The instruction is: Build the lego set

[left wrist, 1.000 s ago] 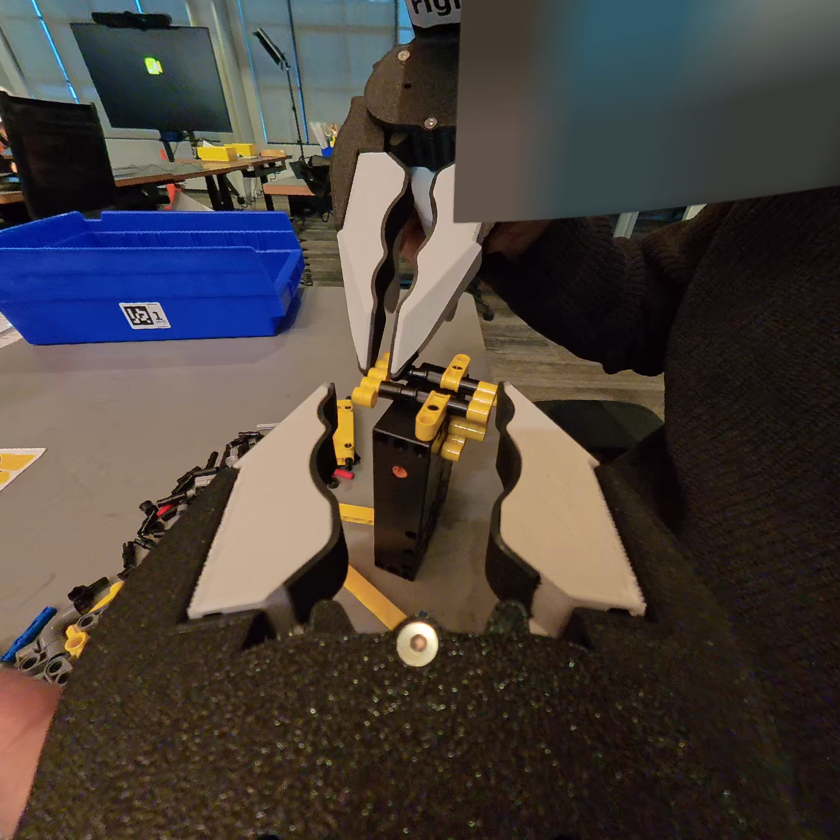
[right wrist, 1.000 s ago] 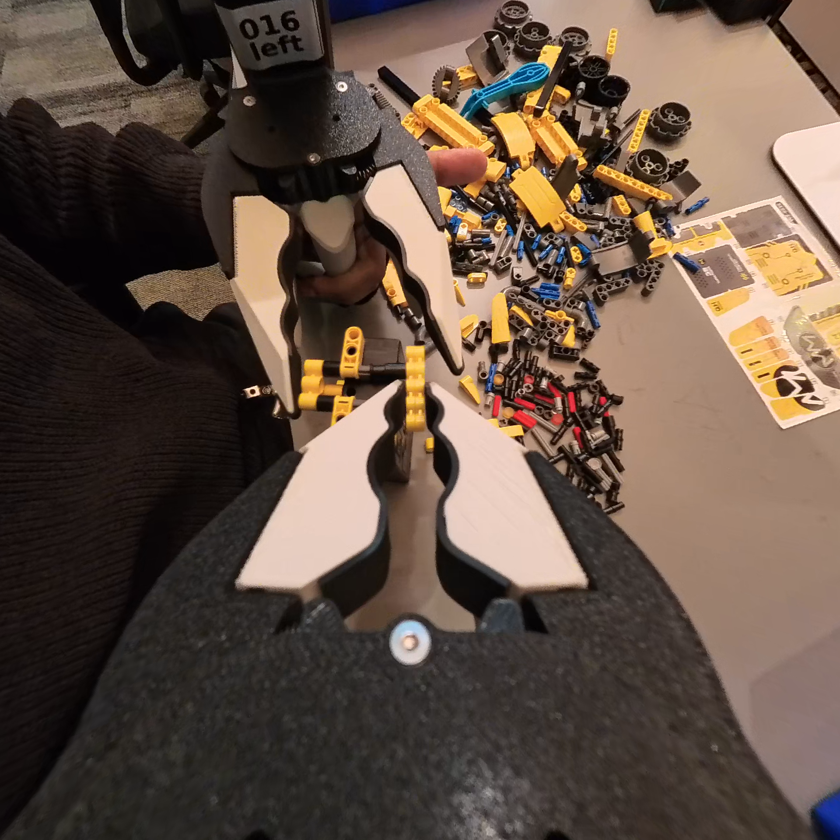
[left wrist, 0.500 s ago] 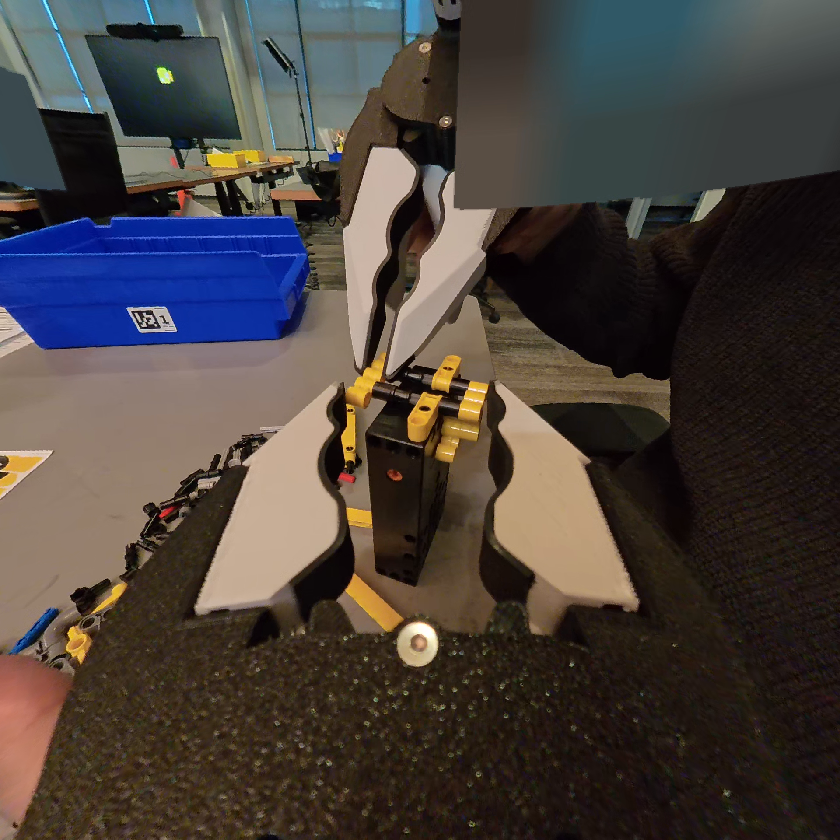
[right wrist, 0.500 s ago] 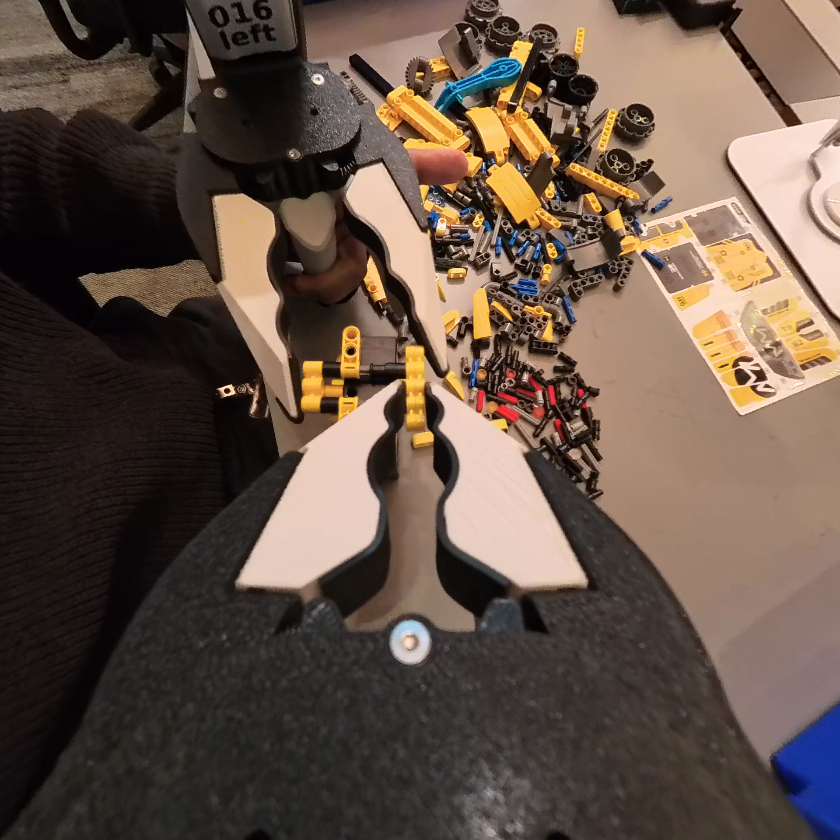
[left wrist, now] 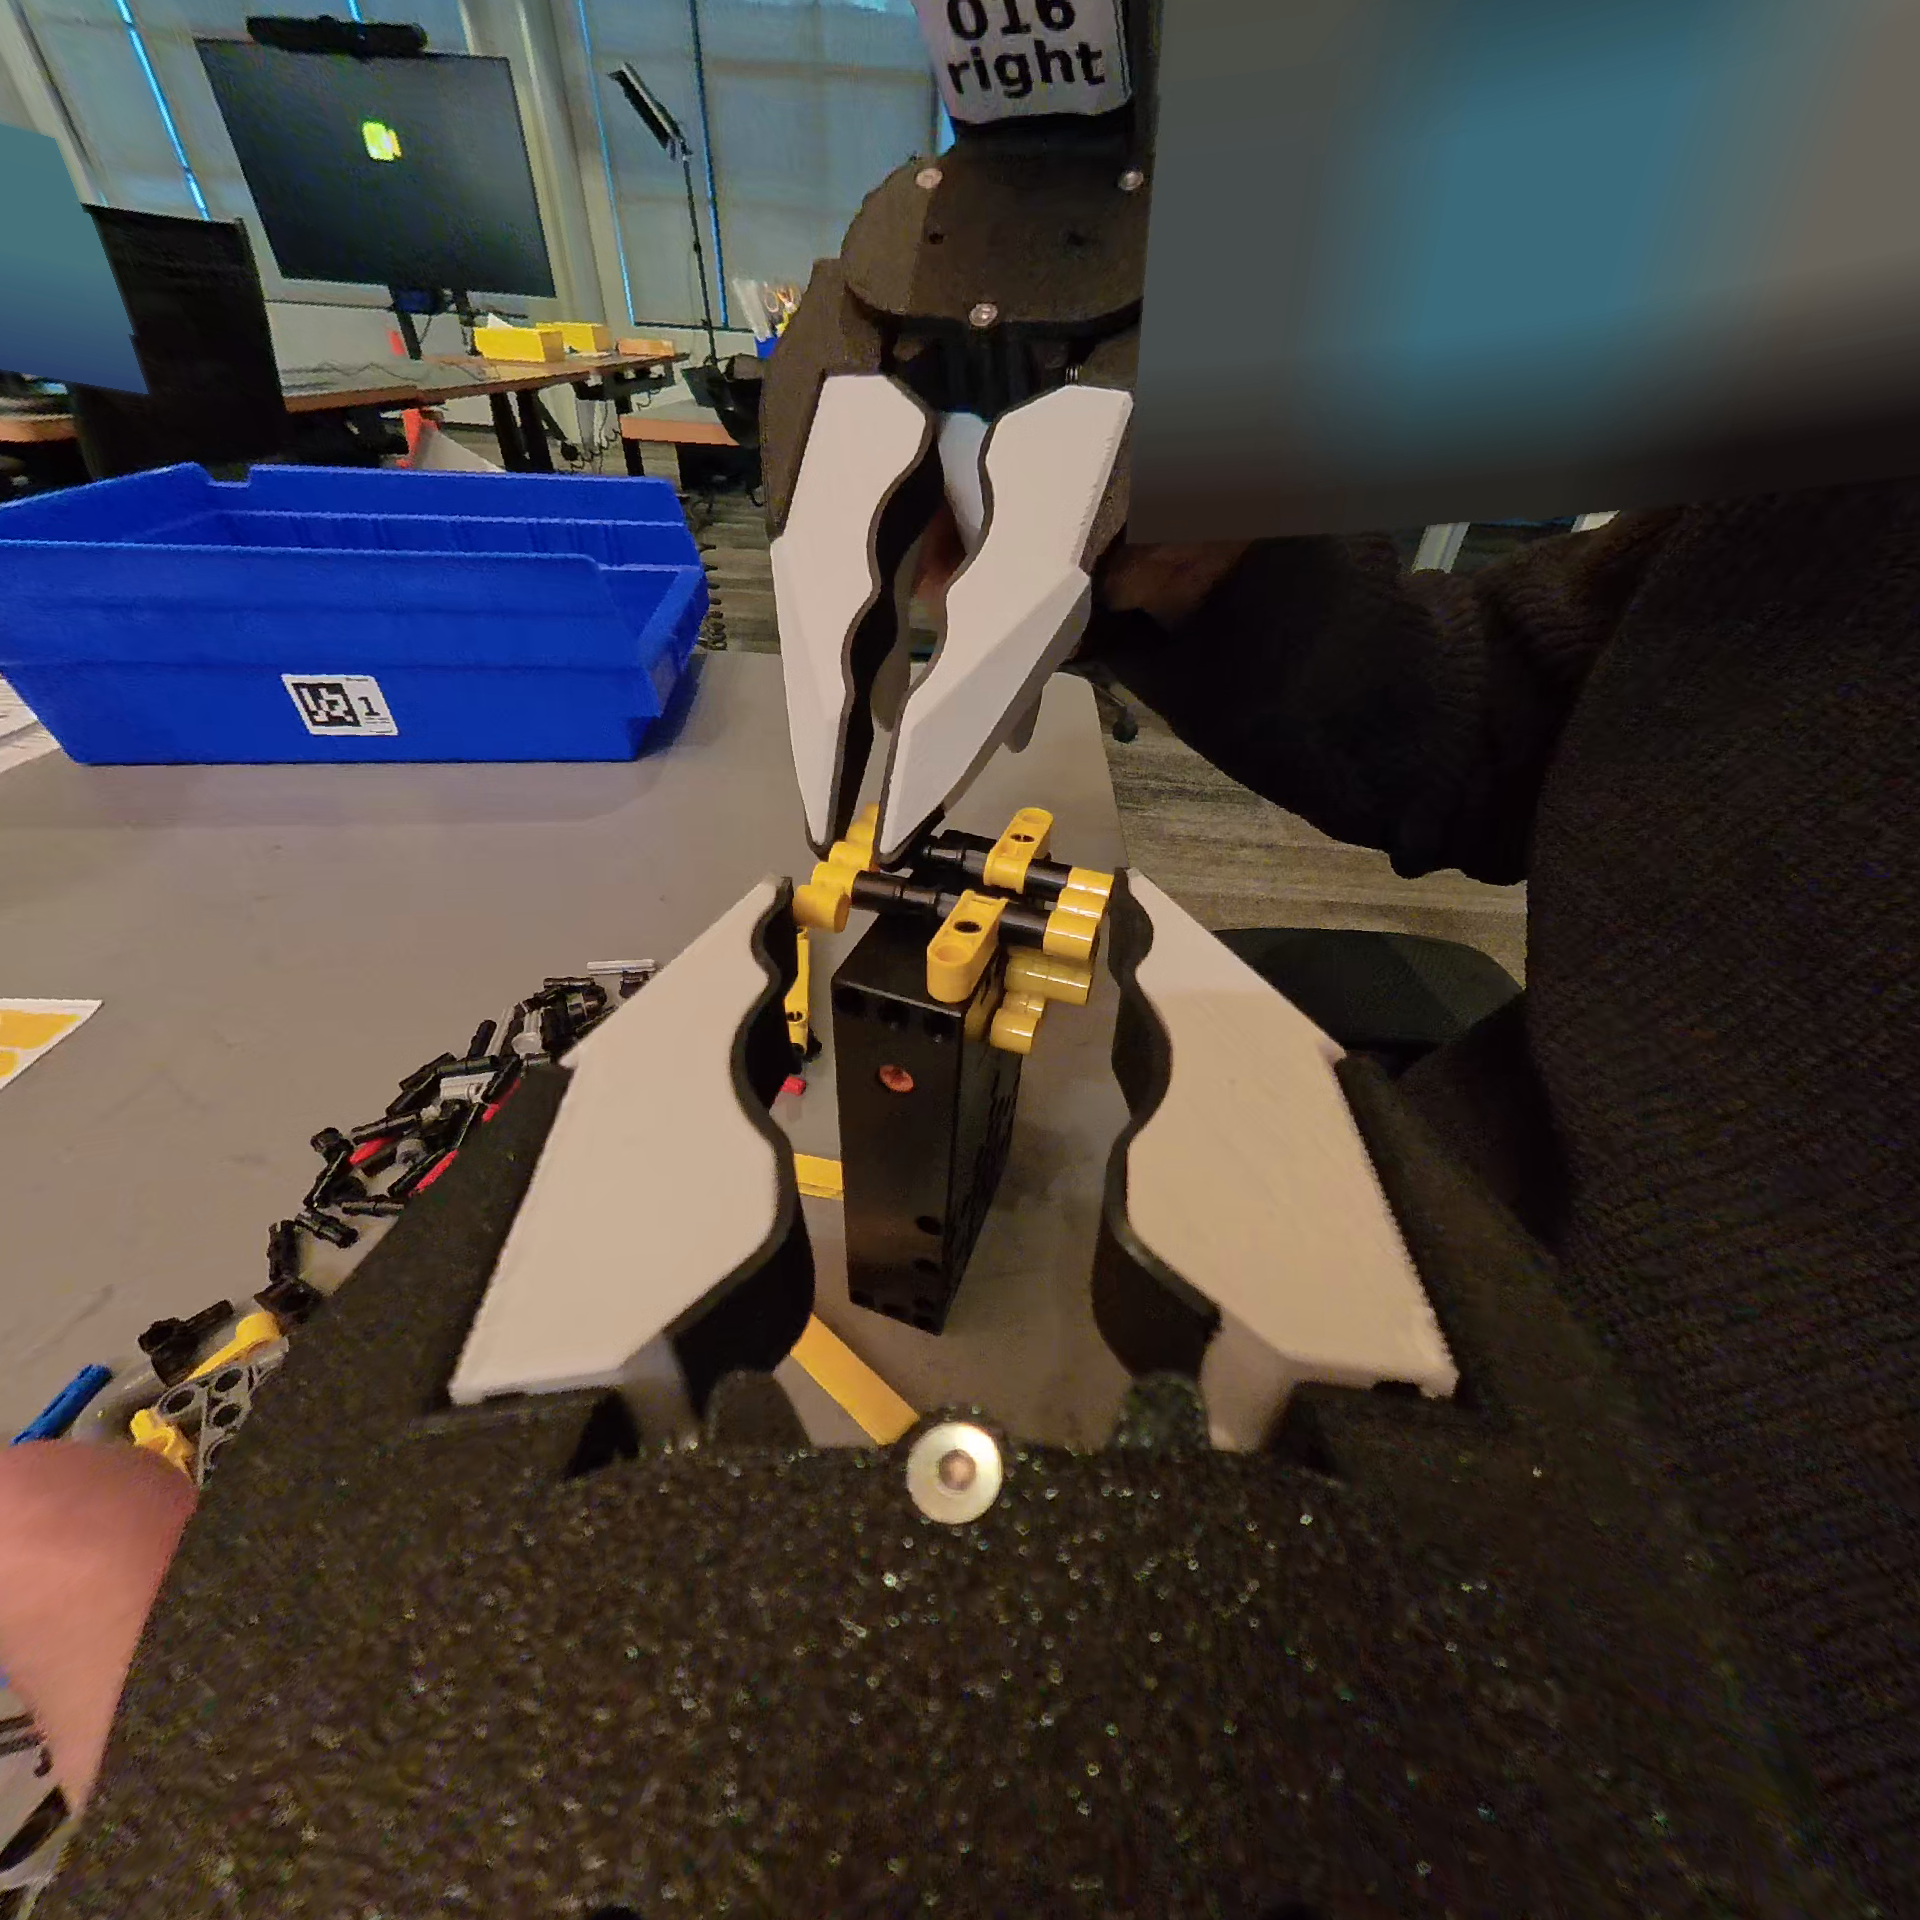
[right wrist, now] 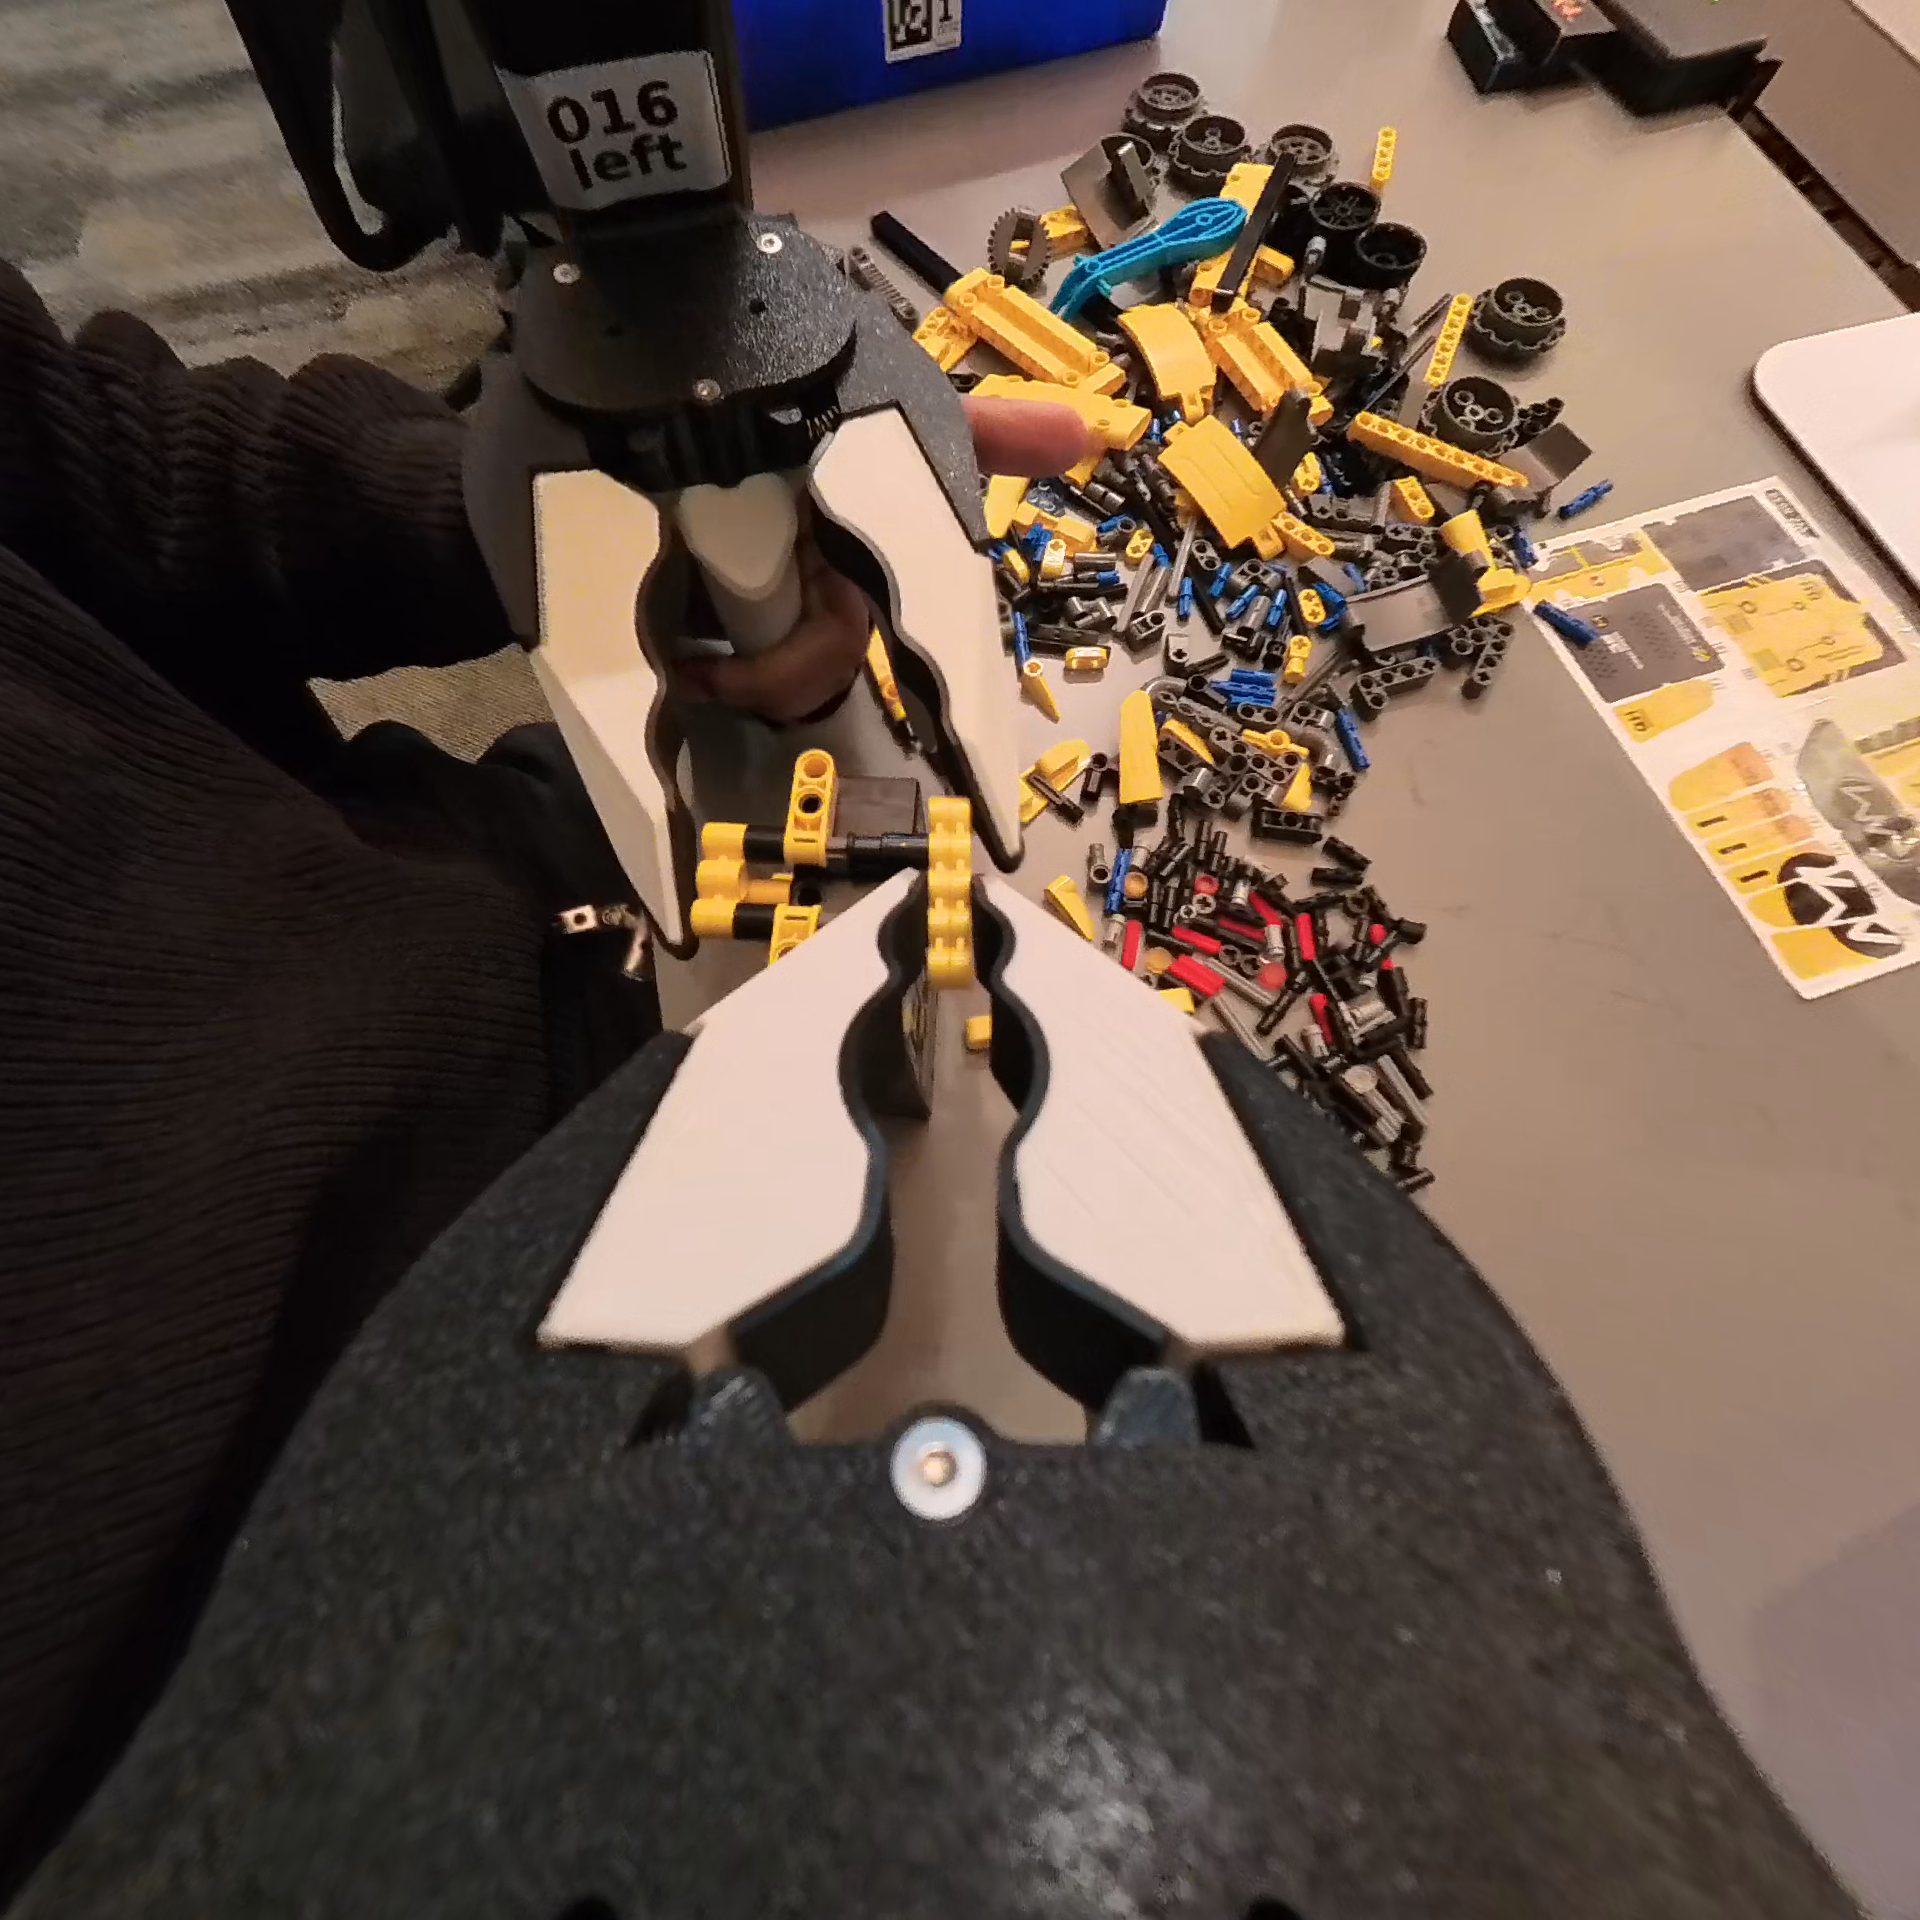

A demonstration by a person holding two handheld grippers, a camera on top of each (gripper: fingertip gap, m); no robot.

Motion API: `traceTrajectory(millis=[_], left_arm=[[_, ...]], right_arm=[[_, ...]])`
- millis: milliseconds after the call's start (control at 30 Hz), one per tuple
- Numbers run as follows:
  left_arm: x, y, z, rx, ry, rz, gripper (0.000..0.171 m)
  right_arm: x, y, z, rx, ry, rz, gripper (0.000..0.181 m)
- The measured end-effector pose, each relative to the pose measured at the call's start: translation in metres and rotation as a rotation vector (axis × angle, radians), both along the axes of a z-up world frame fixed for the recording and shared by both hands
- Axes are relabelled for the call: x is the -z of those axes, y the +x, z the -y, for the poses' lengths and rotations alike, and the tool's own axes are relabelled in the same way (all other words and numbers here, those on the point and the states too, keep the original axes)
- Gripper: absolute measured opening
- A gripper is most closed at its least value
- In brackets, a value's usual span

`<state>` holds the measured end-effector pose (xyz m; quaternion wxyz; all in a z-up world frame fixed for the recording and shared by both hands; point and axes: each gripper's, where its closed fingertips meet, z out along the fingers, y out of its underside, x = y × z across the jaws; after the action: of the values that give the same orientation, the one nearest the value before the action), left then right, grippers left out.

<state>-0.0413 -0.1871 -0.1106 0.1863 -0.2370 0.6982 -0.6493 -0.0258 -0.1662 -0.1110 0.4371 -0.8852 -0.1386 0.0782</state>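
The left gripper [left wrist: 951,914] stood spread wide around the upright black block [left wrist: 920,1122]. Atop it, the right gripper [right wrist: 948,914] pinched the yellow beam [right wrist: 950,894]. Loose pieces [right wrist: 1247,582] littered the grey table [right wrist: 1558,1039]; the blue bin's [left wrist: 343,623] contents stayed hidden.

Block [left wrist: 920,1132] upright on table [left wrist: 312,894]; loose parts [right wrist: 1247,644] beside; bin [left wrist: 343,613] behind.

Grey table [left wrist: 312,914], far desks [left wrist: 499,369], tall windows [left wrist: 644,156].
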Motion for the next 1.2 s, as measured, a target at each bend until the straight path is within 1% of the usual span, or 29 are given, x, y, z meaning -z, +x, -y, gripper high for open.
traceTrajectory(millis=[233, 633, 867, 1000, 1033, 1067, 1100, 1133, 1200], left_arm=[[0.000, 0.002, 0.000, -0.022, 0.009, 0.014, 0.059], [0.000, 0.003, -0.002, -0.025, -0.004, -0.007, 0.057], [0.000, 0.004, -0.001, -0.037, 0.002, 0.001, 0.056], [0.000, 0.004, -0.002, -0.046, 0.008, 0.008, 0.057], [0.000, 0.004, -0.002, -0.051, 0.011, 0.012, 0.057], [0.000, 0.004, -0.003, -0.055, 0.010, 0.013, 0.057], [0.000, 0.005, -0.004, -0.063, 0.007, 0.012, 0.057], [0.000, 0.005, -0.004, -0.071, 0.007, 0.013, 0.057], [0.000, 0.004, -0.004, -0.066, 0.008, 0.017, 0.057]], right_arm=[[-0.001, 0.001, 0.000, 0.025, 0.012, 0.088, 0.008], [-0.001, 0.001, -0.002, 0.003, 0.055, 0.005, 0.008], [-0.001, 0.001, -0.002, -0.004, 0.082, 0.012, 0.008], [-0.002, 0.000, -0.002, -0.016, 0.103, -0.020, 0.008], [-0.003, -0.001, -0.002, -0.020, 0.117, -0.034, 0.013], [-0.004, 0.000, -0.001, -0.014, 0.135, -0.045, 0.026], [-0.006, 0.004, -0.001, 0.003, 0.158, -0.051, 0.033], [-0.009, 0.007, 0.001, 0.019, 0.188, -0.059, 0.036], [-0.015, 0.007, 0.005, 0.022, 0.252, -0.109, 0.049]])
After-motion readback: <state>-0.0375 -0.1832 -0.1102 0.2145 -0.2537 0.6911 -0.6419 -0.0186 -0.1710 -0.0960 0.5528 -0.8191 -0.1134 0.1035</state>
